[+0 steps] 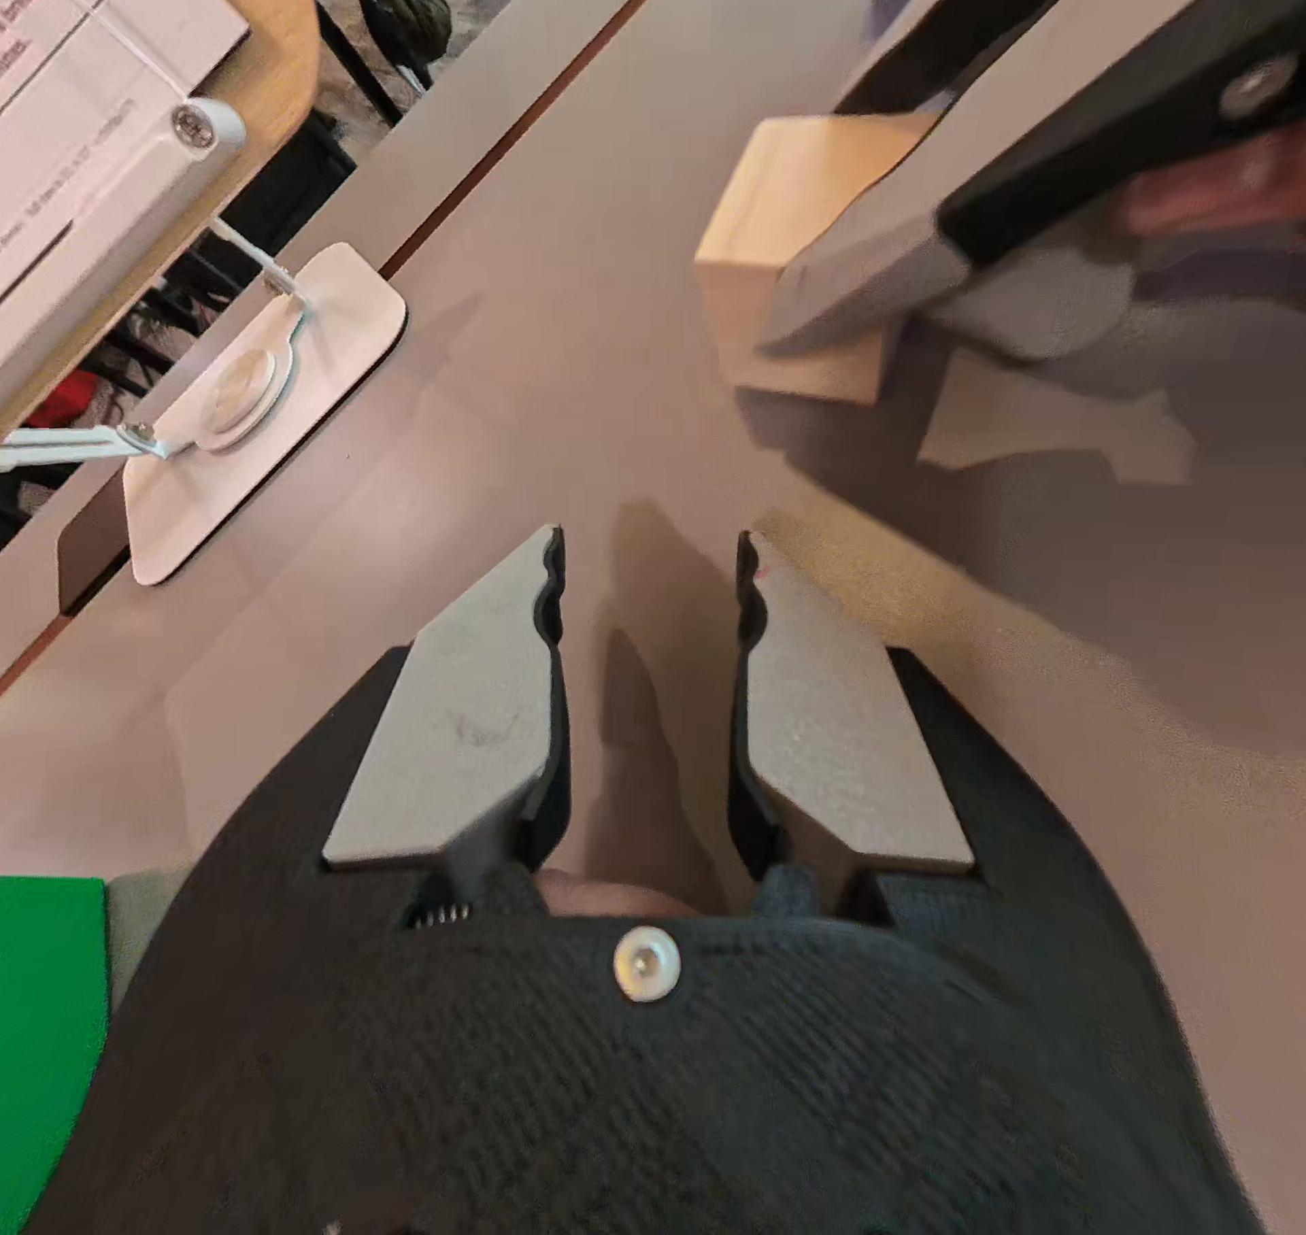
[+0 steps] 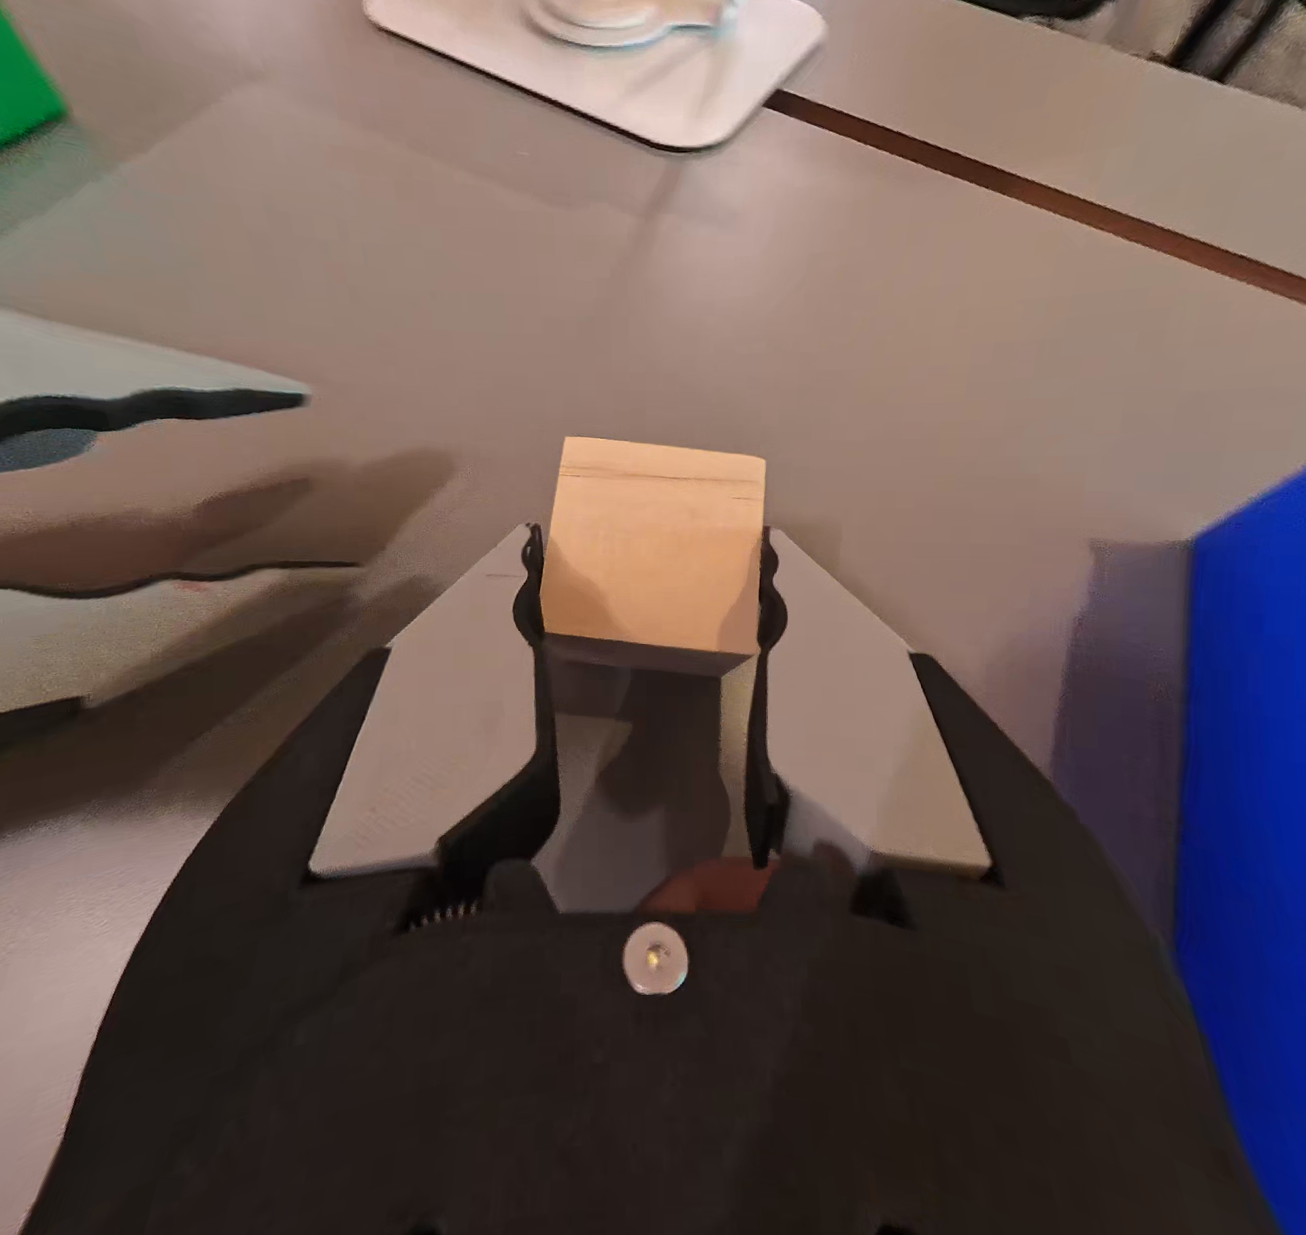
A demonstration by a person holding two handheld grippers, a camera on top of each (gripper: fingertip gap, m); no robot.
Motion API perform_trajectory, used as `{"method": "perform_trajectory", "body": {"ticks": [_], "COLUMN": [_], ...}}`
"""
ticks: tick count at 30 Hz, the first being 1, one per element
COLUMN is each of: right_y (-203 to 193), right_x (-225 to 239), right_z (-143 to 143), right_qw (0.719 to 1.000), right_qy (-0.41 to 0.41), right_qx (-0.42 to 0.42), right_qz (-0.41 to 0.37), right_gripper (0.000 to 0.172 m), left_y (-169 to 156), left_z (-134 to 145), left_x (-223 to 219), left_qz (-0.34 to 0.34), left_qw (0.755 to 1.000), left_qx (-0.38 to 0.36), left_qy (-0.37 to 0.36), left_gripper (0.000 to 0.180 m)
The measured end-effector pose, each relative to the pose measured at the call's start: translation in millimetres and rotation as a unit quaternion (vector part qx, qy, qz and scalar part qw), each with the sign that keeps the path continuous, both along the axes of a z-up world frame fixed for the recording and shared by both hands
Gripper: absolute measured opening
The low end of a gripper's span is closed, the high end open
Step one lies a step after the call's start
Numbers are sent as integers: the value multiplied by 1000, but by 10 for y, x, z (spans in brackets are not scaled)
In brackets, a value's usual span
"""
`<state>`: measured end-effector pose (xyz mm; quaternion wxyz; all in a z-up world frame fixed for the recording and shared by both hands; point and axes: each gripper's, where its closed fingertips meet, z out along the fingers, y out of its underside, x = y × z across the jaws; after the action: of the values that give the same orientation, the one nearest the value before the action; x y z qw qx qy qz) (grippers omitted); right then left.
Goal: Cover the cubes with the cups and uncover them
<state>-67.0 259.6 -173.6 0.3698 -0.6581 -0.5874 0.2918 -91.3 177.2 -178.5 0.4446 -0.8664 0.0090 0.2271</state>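
Cube point(image 2: 650, 551), pale wood, square-edged, clamped in right gripper point(image 2: 646, 586)

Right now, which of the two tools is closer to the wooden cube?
The right tool: the wooden cube sits between its fingers, pads against both sides. The left tool is off to the side, open over bare table.

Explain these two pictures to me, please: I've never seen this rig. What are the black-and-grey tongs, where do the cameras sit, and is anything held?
There is no robot arm: a person carries a two-finger tool in each hand, and each has a camera looking along its fingers. In the right wrist view, the right tool grips a wooden cube, a pad against each side. In the left wrist view, the left tool is open with nothing between its fingers. On the brown table are a white stand base, something blue and something green.
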Motion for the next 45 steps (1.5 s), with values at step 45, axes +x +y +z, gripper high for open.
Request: {"method": "perform_trajectory", "body": {"ticks": [45], "right_y": [405], "right_x": [147], "right_z": [128], "right_qw": [996], "right_qy": [33], "right_qx": [-38], "right_qz": [-73], "right_gripper": [52], "left_y": [-72], "left_z": [74], "left_x": [-170], "left_qz": [39], "left_qw": [998], "left_qx": [31], "left_qy": [-24], "left_gripper": [47]}}
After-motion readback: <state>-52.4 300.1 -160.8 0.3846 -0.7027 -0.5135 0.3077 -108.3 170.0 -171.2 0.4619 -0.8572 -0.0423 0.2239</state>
